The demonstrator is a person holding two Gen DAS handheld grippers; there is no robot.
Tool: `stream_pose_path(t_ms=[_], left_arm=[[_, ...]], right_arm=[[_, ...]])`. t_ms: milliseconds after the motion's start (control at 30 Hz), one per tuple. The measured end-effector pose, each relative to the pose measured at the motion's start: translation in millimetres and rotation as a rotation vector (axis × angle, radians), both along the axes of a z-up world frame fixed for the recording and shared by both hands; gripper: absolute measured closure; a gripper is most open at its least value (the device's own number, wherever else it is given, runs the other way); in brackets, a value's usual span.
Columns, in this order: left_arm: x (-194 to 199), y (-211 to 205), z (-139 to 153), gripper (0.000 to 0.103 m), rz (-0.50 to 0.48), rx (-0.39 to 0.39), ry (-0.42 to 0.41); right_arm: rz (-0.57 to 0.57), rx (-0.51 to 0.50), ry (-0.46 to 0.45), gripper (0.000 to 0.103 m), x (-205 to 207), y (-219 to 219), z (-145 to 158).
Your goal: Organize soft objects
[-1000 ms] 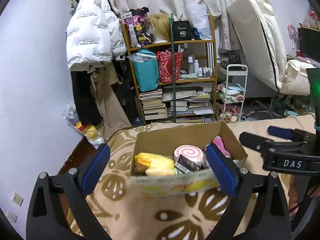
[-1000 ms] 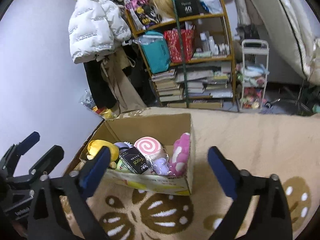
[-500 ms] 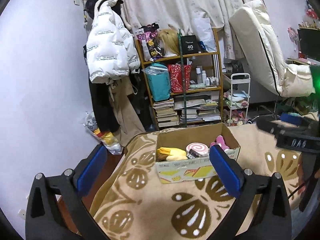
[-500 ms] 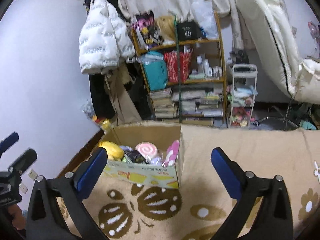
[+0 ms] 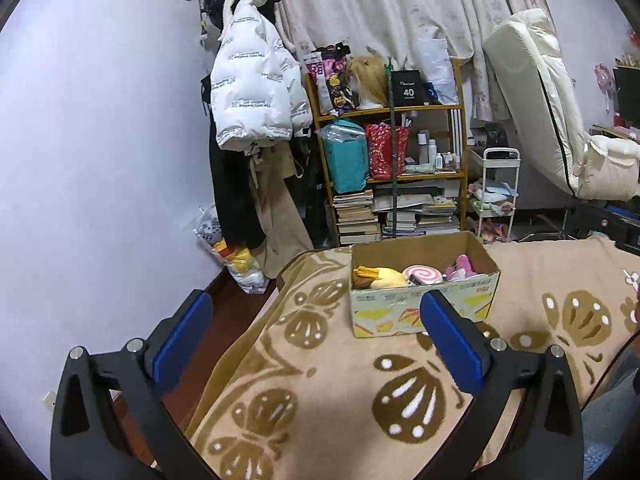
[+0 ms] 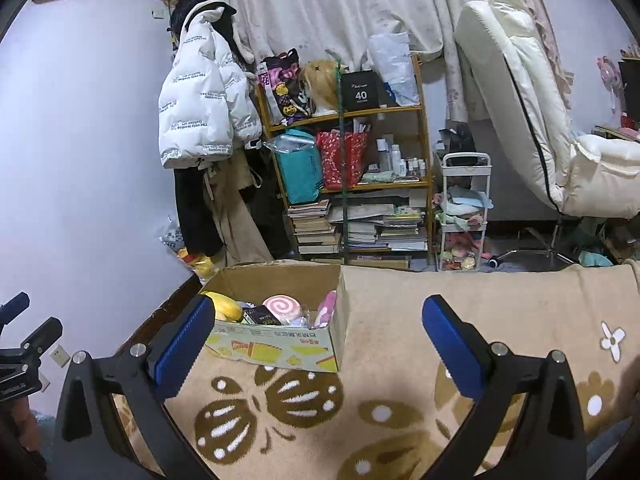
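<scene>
Cardboard box (image 5: 424,306) of soft toys (image 5: 380,277) sits on the patterned blanket (image 5: 320,392), ahead of both wide-open, empty grippers; left gripper (image 5: 316,340) faces its long side nearly head-on, right gripper (image 6: 320,346) has it off to its left

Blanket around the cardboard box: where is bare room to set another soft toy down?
The patterned blanket is bare to the right of the cardboard box, and in front of it, toward both open claws. Inside the box it is crowded: yellow plush, pink swirl cushion, pink plush. The shelf behind is packed.
</scene>
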State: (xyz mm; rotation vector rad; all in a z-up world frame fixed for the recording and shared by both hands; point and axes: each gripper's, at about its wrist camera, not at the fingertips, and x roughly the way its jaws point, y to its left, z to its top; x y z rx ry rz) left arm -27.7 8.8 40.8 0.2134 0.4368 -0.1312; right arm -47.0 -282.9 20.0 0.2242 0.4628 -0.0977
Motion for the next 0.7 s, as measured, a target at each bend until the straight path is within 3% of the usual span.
stream_pose_path(t_ms=[200,700], left_arm=[[-2.2,17.2,-8.4,0.001,0.016,-0.062,0.008],[-0.3,19.0,-24.3,0.001,0.021,-0.050,-0.004]], right_arm=[[0.000,-0.002,0.008,0.000,-14.6,0.1,-8.7],[0.008,-0.001,0.008,0.000,-15.2,5.1,-17.7]])
